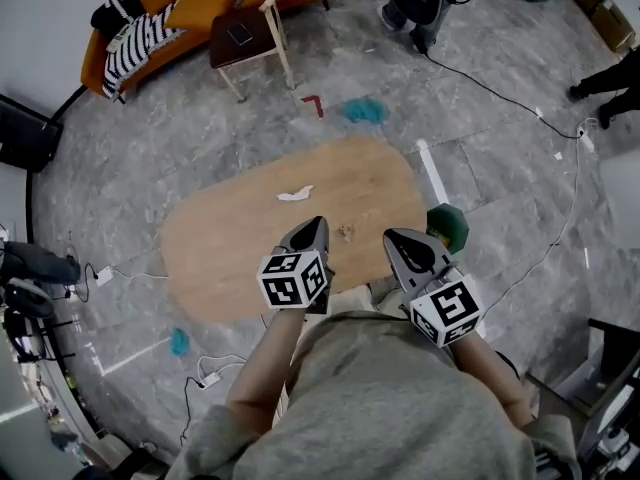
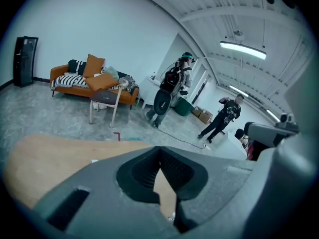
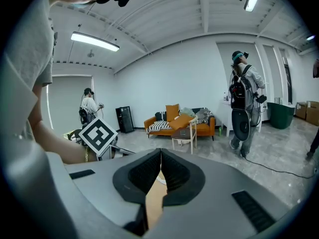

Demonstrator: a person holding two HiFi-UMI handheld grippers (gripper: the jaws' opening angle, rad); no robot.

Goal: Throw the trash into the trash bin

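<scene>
Our left gripper (image 1: 313, 230) and right gripper (image 1: 397, 240) hang above the surface (image 1: 225, 258), fingers (image 2: 142, 172) together, empty. We judge the reach just starting; next, open over the white scrap (image 1: 295, 194).

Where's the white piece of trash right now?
In the head view, the white trash lies near the middle of the wooden table, just beyond the left gripper and left of a small brown scrap.

table (image 1: 230, 258) tan wood | trash (image 1: 295, 194) white | bin (image 1: 447, 226) green | sofa (image 1: 92, 66) orange | blanket (image 1: 135, 43) black-white striped
</scene>
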